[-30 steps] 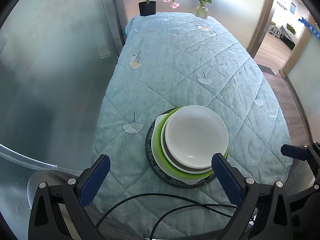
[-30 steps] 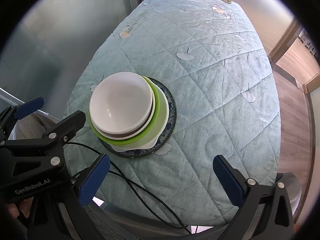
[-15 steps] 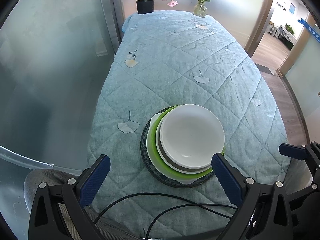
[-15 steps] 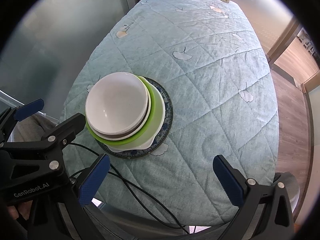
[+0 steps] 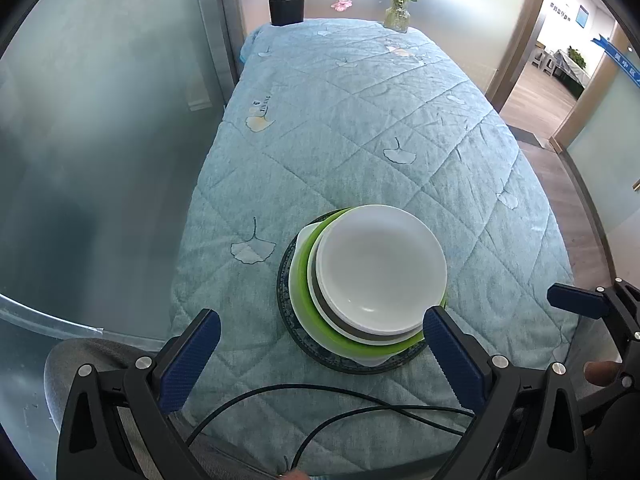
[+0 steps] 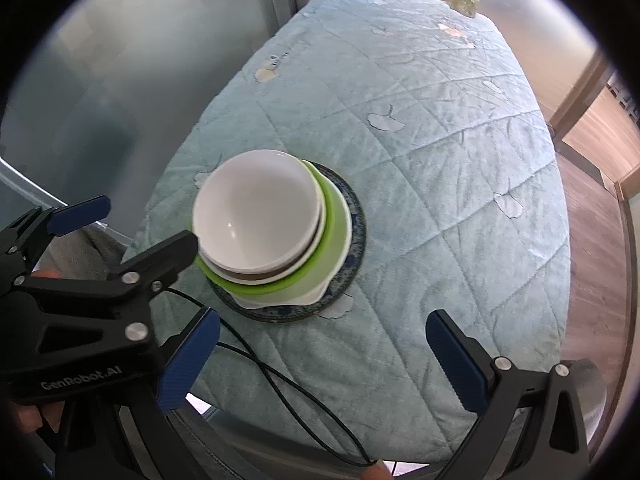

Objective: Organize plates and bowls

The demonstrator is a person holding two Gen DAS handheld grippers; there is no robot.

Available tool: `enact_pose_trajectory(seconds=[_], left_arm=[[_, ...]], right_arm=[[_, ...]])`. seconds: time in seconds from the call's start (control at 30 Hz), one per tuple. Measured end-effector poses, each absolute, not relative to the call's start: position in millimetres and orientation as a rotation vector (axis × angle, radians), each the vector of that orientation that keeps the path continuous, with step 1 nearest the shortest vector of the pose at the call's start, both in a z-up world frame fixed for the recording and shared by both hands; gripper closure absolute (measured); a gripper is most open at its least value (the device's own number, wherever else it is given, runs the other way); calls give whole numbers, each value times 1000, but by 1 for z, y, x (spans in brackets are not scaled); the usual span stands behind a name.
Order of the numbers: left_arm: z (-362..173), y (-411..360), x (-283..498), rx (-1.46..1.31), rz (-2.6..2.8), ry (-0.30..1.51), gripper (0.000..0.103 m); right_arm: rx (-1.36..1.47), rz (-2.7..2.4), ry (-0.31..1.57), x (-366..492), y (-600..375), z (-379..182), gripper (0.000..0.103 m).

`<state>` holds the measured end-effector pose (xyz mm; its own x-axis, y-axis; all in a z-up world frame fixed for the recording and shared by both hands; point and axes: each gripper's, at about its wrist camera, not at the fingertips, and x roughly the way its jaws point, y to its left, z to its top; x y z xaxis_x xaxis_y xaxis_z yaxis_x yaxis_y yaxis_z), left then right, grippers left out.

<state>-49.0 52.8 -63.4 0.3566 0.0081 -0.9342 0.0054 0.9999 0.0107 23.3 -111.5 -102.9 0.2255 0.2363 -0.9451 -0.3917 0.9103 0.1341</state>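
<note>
Left hand-held gripper [image 5: 320,344]: matte black plastic frame with triangular cut-outs, silver round screws, two fingers [image 5: 191,360] faced with ribbed dark blue pads. White "GenRobot.AI" lettering on its side, seen from the right wrist view. Right hand-held gripper [image 6: 322,354]: same black frame, silver screws, blue ribbed pads. Thin black cables [image 5: 320,404] trail below.

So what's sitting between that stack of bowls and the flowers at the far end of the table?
Nothing: in the left wrist view, only bare quilted cloth lies between the stack of bowls and the flower vase.
</note>
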Motion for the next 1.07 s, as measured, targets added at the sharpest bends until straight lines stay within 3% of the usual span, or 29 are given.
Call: enact_pose_trajectory(seconds=[1.07], left_arm=[[-72, 58, -47, 9, -1, 1179, 1]], right_arm=[[-159, 462, 1232, 22, -100, -111, 1]])
